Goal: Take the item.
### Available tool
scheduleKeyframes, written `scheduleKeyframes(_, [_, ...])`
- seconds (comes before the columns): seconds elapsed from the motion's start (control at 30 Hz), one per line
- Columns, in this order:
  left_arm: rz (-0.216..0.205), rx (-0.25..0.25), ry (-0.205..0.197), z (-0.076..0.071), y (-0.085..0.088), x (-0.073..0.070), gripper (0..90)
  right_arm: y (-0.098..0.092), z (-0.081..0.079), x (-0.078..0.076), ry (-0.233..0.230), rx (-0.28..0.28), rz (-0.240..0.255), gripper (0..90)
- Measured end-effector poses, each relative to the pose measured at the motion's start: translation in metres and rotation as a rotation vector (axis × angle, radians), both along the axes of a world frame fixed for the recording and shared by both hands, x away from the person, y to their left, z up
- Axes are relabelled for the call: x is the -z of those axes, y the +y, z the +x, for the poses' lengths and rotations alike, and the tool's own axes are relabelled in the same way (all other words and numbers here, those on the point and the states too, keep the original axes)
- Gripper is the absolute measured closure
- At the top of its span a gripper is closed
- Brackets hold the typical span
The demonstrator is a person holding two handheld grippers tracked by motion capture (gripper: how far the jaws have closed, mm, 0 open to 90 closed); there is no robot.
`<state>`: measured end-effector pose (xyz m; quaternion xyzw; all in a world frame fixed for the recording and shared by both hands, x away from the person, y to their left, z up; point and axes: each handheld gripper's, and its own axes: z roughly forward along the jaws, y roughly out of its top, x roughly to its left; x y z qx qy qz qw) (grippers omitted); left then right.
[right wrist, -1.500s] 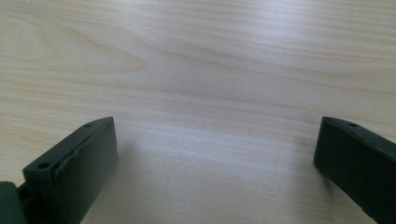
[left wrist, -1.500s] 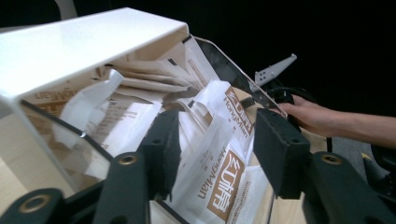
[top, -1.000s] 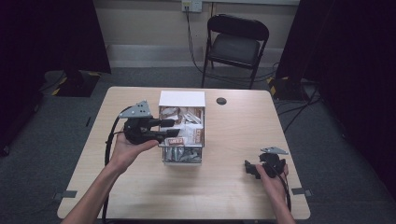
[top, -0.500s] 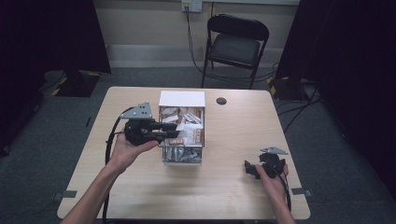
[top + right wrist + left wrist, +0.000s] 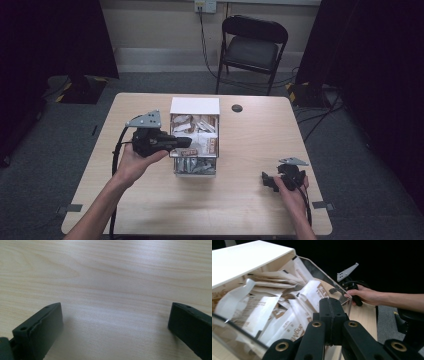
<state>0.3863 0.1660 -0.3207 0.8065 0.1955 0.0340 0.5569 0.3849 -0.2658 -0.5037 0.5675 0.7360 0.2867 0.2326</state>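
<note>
Left tool (image 5: 329, 322) is hovering over the clear box (image 5: 175, 167) mid-worktop (image 5: 250, 210), jaws pressed together, pinching nothing. Packets (image 5: 287, 322) inside are looking light, crinkly, slippery: grab an edge. Right tool (image 5: 115, 332) is resting spread.

Black folding chair (image 5: 254, 47) beyond the table, small dark round disc (image 5: 237, 108) on the tabletop, wall outlet (image 5: 205, 5)

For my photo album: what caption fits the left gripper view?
Closed black fingers poised over a clear box stuffed with paper packets.
</note>
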Motion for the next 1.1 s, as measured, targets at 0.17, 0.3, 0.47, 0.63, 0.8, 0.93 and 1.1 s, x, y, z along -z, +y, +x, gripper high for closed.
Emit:
scheduleKeyframes(0.17, [-0.014, 0.032, 0.017, -0.002, -0.004, -0.001, 90.0, 0.0, 0.0, 0.0, 0.0, 0.0, 0.0, 0.0])
scheduleKeyframes(0.3, [-0.008, 0.047, 0.036, -0.002, -0.007, 0.001, 87.8, 0.0, 0.0, 0.0, 0.0, 0.0, 0.0, 0.0])
scheduleKeyframes(0.47, [0.003, 0.039, 0.039, 0.001, -0.006, 0.004, 81.8, 0.0, 0.0, 0.0, 0.0, 0.0, 0.0, 0.0])
scheduleKeyframes(0.63, [0.013, 0.034, 0.044, 0.002, -0.006, 0.006, 77.3, 0.0, 0.0, 0.0, 0.0, 0.0, 0.0, 0.0])
scheduleKeyframes(0.8, [0.043, 0.039, 0.037, 0.001, -0.01, 0.008, 78.9, 0.0, 0.0, 0.0, 0.0, 0.0, 0.0, 0.0])
scheduleKeyframes(0.93, [0.054, 0.037, 0.034, 0.001, -0.01, 0.008, 81.3, 0.0, 0.0, 0.0, 0.0, 0.0, 0.0, 0.0])
scheduleKeyframes(1.1, [0.065, 0.028, 0.046, 0.001, -0.011, 0.008, 84.2, 0.0, 0.0, 0.0, 0.0, 0.0, 0.0, 0.0])
